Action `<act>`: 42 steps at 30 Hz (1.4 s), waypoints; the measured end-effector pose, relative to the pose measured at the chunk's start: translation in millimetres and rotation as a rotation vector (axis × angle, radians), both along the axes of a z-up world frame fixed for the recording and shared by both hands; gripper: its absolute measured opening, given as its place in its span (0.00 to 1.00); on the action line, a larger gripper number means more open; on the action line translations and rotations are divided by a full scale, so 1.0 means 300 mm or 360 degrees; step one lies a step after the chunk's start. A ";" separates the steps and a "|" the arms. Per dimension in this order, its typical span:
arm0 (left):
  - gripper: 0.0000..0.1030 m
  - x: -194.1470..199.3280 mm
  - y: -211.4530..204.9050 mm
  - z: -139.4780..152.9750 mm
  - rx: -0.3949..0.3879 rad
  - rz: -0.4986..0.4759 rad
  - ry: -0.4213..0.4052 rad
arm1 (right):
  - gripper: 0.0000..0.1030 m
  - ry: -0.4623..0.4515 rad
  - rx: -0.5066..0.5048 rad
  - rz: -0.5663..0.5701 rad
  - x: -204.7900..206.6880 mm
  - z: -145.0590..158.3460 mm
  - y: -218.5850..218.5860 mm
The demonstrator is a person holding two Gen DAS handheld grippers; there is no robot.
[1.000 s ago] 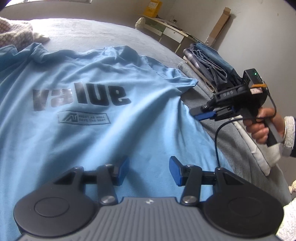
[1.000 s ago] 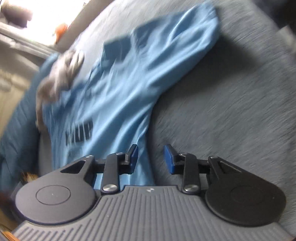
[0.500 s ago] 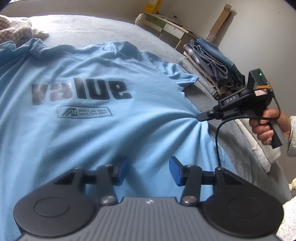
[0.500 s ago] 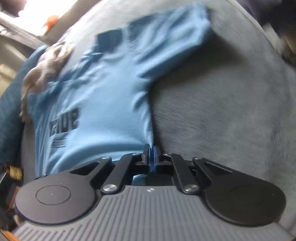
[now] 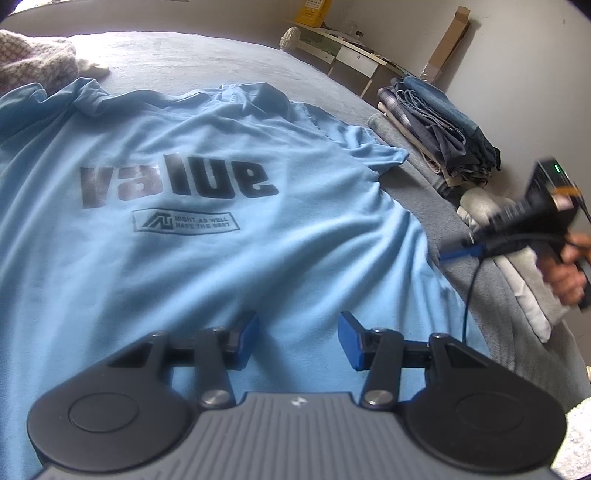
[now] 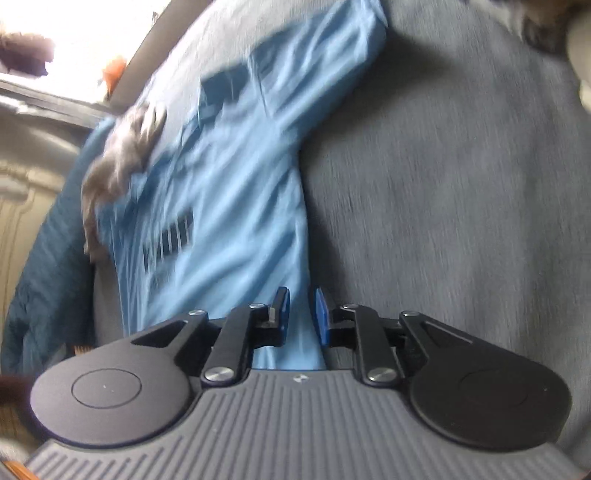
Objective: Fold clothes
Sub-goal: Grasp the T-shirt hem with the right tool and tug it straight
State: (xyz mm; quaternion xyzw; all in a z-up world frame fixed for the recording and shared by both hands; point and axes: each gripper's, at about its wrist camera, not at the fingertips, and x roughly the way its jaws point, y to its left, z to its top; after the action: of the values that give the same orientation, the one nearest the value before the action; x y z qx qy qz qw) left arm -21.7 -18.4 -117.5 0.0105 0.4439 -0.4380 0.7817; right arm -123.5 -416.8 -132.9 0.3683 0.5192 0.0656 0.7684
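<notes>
Blue T-shirt (image 5: 221, 258) printed "value" lies spread flat on a grey bed (image 5: 184, 59). Folded clothes (image 5: 439, 129) are stacked at the bed's edge. Left gripper (image 5: 298, 339) hovers over the shirt, jaws apart and empty. Right gripper (image 6: 299, 317), jaws opening, straddles the shirt's side edge without pinching it.

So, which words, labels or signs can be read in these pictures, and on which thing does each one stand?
"value": large dark letters on the chest of the blue T-shirt.
"MIGHT AS WELL HAVE THE BEST": small print in the boxed logo below it, barely legible.
Yellow box on the far desk: print too small to read.
Right wrist view: the shirt's print is blurred, unreadable.
</notes>
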 end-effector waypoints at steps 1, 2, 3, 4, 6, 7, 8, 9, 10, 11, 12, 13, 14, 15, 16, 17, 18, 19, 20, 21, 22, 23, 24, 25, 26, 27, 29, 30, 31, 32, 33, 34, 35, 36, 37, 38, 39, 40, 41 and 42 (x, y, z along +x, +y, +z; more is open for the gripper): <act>0.47 -0.001 -0.001 -0.001 0.0002 -0.0001 -0.0003 | 0.16 0.0024 -0.0006 0.0034 -0.025 -0.008 0.012; 0.47 -0.003 -0.003 -0.001 0.0006 -0.0004 -0.0009 | 0.16 0.0041 -0.0010 0.0058 -0.050 -0.019 0.026; 0.47 -0.005 -0.004 -0.001 0.0010 -0.0007 -0.0017 | 0.16 0.0059 -0.0013 0.0082 -0.075 -0.030 0.039; 0.47 -0.007 -0.004 -0.001 0.0013 -0.0010 -0.0023 | 0.15 0.0076 -0.0017 0.0107 -0.100 -0.040 0.052; 0.47 -0.010 -0.004 -0.001 0.0018 -0.0012 -0.0031 | 0.15 0.0085 -0.0016 0.0145 -0.142 -0.051 0.075; 0.47 -0.011 -0.004 -0.002 0.0018 -0.0010 -0.0031 | 0.09 0.0081 -0.0030 0.0160 -0.158 -0.050 0.085; 0.47 -0.011 -0.003 -0.002 0.0018 -0.0007 -0.0030 | 0.01 0.0076 -0.0048 0.0176 -0.173 -0.048 0.095; 0.47 -0.012 -0.003 -0.001 0.0019 -0.0005 -0.0030 | 0.01 0.0059 -0.0083 0.0198 -0.186 -0.038 0.105; 0.47 -0.013 -0.003 -0.001 0.0021 -0.0004 -0.0032 | 0.01 0.0022 -0.0128 0.0208 -0.200 -0.022 0.112; 0.47 -0.015 -0.003 0.000 0.0023 -0.0003 -0.0033 | 0.01 -0.0012 -0.0151 0.0203 -0.214 -0.004 0.108; 0.47 -0.016 -0.004 0.000 0.0025 -0.0003 -0.0034 | 0.01 -0.0029 -0.0155 0.0169 -0.227 0.007 0.094; 0.47 -0.016 -0.003 0.000 0.0026 -0.0003 -0.0034 | 0.01 -0.0007 -0.0142 0.0131 -0.238 -0.001 0.073; 0.47 -0.017 -0.004 0.000 0.0028 -0.0002 -0.0034 | 0.01 0.0014 -0.0129 0.0094 -0.248 -0.009 0.051; 0.48 -0.017 -0.005 0.000 0.0032 -0.0002 -0.0034 | 0.02 0.0034 -0.0113 0.0058 -0.258 -0.017 0.031; 0.48 -0.017 -0.006 0.000 0.0035 -0.0003 -0.0035 | 0.04 0.0047 -0.0086 0.0028 -0.269 -0.024 0.019; 0.48 -0.017 -0.006 0.000 0.0037 -0.0004 -0.0037 | 0.04 0.0060 -0.0058 -0.0002 -0.280 -0.031 0.007; 0.48 -0.018 -0.006 0.001 0.0037 -0.0003 -0.0038 | 0.05 0.0070 -0.0029 -0.0031 -0.292 -0.038 -0.004; 0.47 -0.020 -0.006 0.001 0.0037 -0.0001 -0.0038 | 0.06 0.0057 0.0011 -0.0054 -0.310 -0.037 -0.010; 0.48 -0.021 -0.006 0.001 0.0037 0.0002 -0.0039 | 0.07 0.0056 0.0059 -0.0059 -0.326 -0.040 -0.013; 0.48 -0.022 -0.006 0.001 0.0038 0.0005 -0.0040 | 0.10 0.0071 0.0092 -0.0051 -0.341 -0.046 -0.012; 0.48 -0.023 -0.007 0.002 0.0040 0.0006 -0.0042 | 0.17 0.0097 0.0091 -0.0026 -0.350 -0.053 0.004; 0.48 -0.025 -0.008 0.002 0.0043 0.0005 -0.0045 | 0.23 0.0123 0.0091 0.0001 -0.358 -0.061 0.020; 0.48 -0.026 -0.009 0.003 0.0046 0.0004 -0.0047 | 0.25 0.0150 0.0094 0.0046 -0.367 -0.072 0.035; 0.48 -0.027 -0.009 0.004 0.0047 0.0003 -0.0048 | 0.25 0.0170 0.0104 0.0092 -0.372 -0.083 0.051; 0.48 -0.027 -0.009 0.004 0.0049 0.0002 -0.0048 | 0.25 0.0188 0.0113 0.0137 -0.376 -0.093 0.068; 0.48 -0.026 -0.009 0.004 0.0049 0.0002 -0.0047 | 0.25 0.0194 0.0115 0.0177 -0.377 -0.100 0.086; 0.48 -0.026 -0.008 0.004 0.0047 0.0006 -0.0045 | 0.24 0.0199 0.0091 0.0258 -0.378 -0.110 0.122; 0.48 -0.027 -0.007 0.004 0.0047 0.0009 -0.0044 | 0.24 0.0199 0.0052 0.0310 -0.380 -0.108 0.140; 0.48 -0.028 -0.006 0.005 0.0049 0.0010 -0.0044 | 0.13 0.0199 0.0014 0.0361 -0.383 -0.106 0.158; 0.48 -0.029 -0.005 0.006 0.0053 0.0008 -0.0045 | 0.04 0.0199 -0.0020 0.0412 -0.385 -0.103 0.175; 0.48 -0.030 -0.004 0.007 0.0056 0.0007 -0.0046 | 0.03 0.0195 -0.0018 0.0459 -0.385 -0.094 0.185; 0.48 -0.031 -0.002 0.008 0.0059 0.0007 -0.0047 | 0.02 0.0188 -0.0013 0.0504 -0.385 -0.078 0.192; 0.48 -0.031 0.000 0.009 0.0061 0.0006 -0.0049 | 0.02 0.0188 0.0000 0.0549 -0.387 -0.060 0.199; 0.48 -0.032 0.001 0.010 0.0062 0.0007 -0.0049 | 0.02 0.0193 -0.0014 0.0578 -0.387 -0.042 0.201; 0.48 -0.031 0.003 0.009 0.0060 0.0009 -0.0047 | 0.02 0.0201 -0.0029 0.0602 -0.387 -0.027 0.203; 0.48 -0.030 0.005 0.008 0.0058 0.0012 -0.0046 | 0.02 0.0218 -0.0048 0.0594 -0.387 -0.020 0.198; 0.48 -0.029 0.005 0.007 0.0057 0.0013 -0.0045 | 0.02 0.0236 -0.0055 0.0582 -0.389 -0.021 0.191; 0.48 -0.030 0.004 0.006 0.0060 0.0010 -0.0047 | 0.02 0.0252 -0.0073 0.0570 -0.389 -0.028 0.183; 0.48 -0.030 0.003 0.006 0.0062 0.0008 -0.0048 | 0.02 0.0268 -0.0090 0.0559 -0.388 -0.036 0.176; 0.48 -0.031 0.002 0.005 0.0065 0.0006 -0.0051 | 0.02 0.0281 -0.0103 0.0553 -0.387 -0.045 0.178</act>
State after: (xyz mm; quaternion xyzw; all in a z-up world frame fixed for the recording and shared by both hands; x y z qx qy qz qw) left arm -31.1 -17.9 -115.9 0.0327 0.4403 -0.4272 0.7891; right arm -239.6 -363.6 -146.3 0.2526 0.6421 0.1479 0.7085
